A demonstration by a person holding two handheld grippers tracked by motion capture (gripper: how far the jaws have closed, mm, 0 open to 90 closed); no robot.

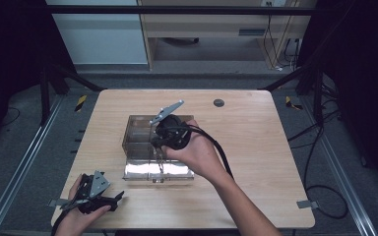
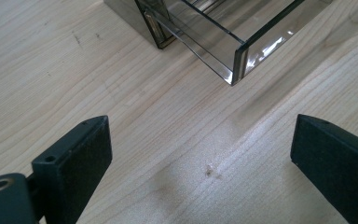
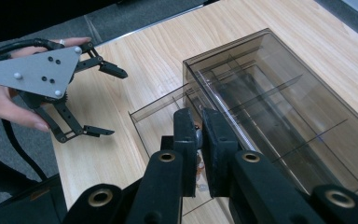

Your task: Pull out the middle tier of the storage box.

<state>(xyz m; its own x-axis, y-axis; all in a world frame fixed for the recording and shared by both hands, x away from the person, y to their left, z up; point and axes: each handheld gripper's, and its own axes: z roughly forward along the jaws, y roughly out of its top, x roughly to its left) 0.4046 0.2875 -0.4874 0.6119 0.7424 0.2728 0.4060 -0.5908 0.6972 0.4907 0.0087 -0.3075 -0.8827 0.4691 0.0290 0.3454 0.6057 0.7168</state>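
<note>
While my right gripper sits over the smoky organizer box mid-bench, fingers nearly together on something small I can't identify, my left gripper, fingers apart, rests well short of the box's near-left corner.

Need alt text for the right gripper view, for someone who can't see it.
The right gripper's fingers, nearly shut, pinch the front edge of a drawer pulled from a smoky clear box on a wooden table. At upper left, a hand holds the left gripper, fingers open.
</note>
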